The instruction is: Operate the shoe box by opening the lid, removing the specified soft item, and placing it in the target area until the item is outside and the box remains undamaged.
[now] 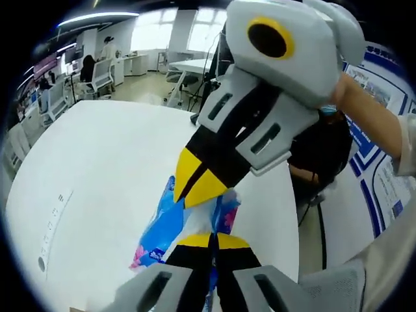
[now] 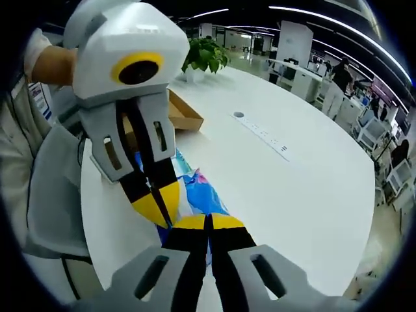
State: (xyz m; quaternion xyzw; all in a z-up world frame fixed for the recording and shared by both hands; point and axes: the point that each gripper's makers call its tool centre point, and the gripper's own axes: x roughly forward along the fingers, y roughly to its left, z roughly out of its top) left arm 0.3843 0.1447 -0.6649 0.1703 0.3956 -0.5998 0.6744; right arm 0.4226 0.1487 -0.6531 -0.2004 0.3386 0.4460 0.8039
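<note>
In the left gripper view, the left gripper rises from the bottom with its yellow-tipped fingers together, pinching the soft item, a blue, pink and white plastic-wrapped pack. The right gripper comes down from the upper right, and its yellow fingertips are also closed on the pack's upper end, just beyond the left fingers. The pack hangs between the two grippers over the white counter, near the counter's edge. A hand and sleeve hold the right gripper.

In the right gripper view, the right gripper stands with its fingers pressed together on the same pack, and the left gripper reaches in from the upper left, its tips closed on the pack right beside them. Beyond the pack, a brown cardboard box sits on the counter, partly hidden behind the left gripper; whether its lid is open cannot be told. A white power strip lies further along the counter, and a green plant stands at the far end. Office desks and people show in the background.
</note>
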